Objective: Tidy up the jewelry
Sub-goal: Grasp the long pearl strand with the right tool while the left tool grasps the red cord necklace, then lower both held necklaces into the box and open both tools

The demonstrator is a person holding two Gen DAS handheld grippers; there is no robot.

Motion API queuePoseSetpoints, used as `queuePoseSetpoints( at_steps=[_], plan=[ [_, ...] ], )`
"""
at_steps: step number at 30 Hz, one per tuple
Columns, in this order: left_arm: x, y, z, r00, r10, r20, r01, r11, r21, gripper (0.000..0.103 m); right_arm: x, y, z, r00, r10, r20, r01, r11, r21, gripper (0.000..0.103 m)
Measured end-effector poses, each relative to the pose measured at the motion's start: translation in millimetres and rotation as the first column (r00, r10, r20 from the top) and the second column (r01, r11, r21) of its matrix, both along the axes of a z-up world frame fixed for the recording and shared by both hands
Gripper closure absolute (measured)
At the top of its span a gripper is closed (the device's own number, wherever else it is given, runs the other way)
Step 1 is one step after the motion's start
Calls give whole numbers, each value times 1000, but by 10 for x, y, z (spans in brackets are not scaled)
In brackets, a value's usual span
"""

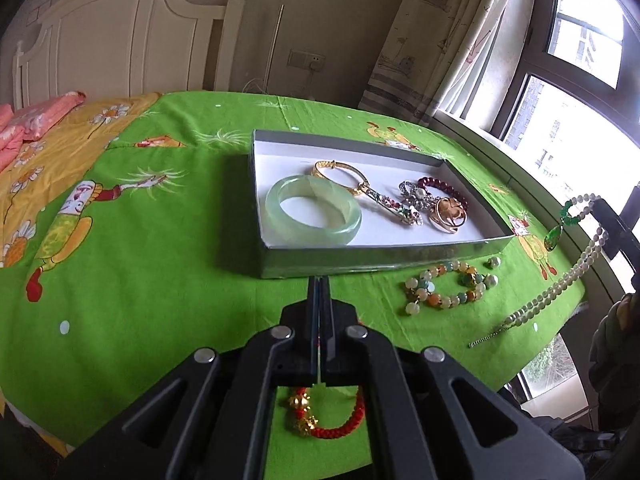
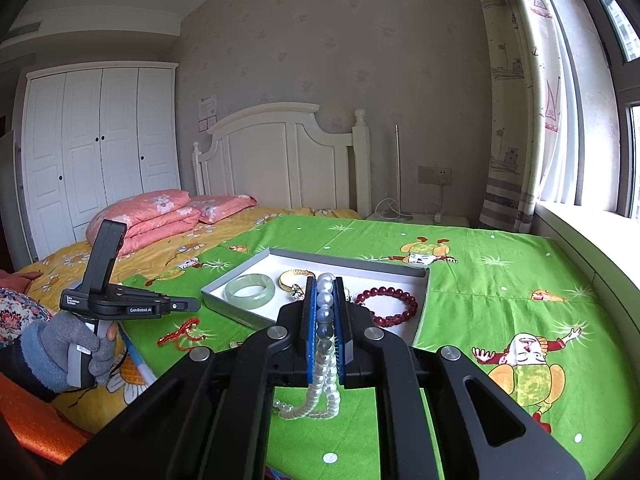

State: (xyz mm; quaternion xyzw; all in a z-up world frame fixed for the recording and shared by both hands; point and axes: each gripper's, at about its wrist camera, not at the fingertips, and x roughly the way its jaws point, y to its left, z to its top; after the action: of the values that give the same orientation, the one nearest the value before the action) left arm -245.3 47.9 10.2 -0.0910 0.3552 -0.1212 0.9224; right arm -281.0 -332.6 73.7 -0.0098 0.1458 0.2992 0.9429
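Five pieces lie in the shallow grey cardboard box [image 1: 384, 250]. The right gripper [image 2: 325, 300] clamps a white pearl necklace [image 2: 325, 308]; the left gripper [image 1: 319, 280] is closed and empty (the red braided cord bracelet [image 1: 332, 412] and the multicoloured bead bracelet [image 1: 444, 284] are left outside).

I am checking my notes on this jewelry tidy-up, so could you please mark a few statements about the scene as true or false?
1. The right claw is clamped on a pearl necklace. True.
2. The green jade bangle lies on the bedspread outside the box. False: it lies inside the grey box.
3. The dark red bead bracelet is in the box. True.
4. The multicoloured bead bracelet is in the box. False: it lies on the green bedspread, in front of the box.
5. The left claw stands wide open. False: its jaws are shut.
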Motion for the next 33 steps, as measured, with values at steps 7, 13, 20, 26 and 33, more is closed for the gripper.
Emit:
queuePoseSetpoints(
  at_steps=[7,13,20,26,33],
  plan=[
    [-239,-13,-18,999,-10,42,10,1000,6,36,41,2,-51,1000,2,-27,-2,1000,7,94],
    [-434,-303,61,994,-57,90,46,991,122,33,52,19,-65,999,8,-34,-8,1000,6,93],
    [-425,-519,-166,995,-58,75,33,955,296,97,37,27,-76,999,15,-35,-15,1000,-2,93],
    [-380,-291,180,989,-38,142,8,978,206,98,31,104,19,999,38,-4,-38,999,-19,94],
    [-246,-367,663,975,-82,207,39,978,204,98,96,220,371,994,67,85,-64,997,-43,93]
  ],
)
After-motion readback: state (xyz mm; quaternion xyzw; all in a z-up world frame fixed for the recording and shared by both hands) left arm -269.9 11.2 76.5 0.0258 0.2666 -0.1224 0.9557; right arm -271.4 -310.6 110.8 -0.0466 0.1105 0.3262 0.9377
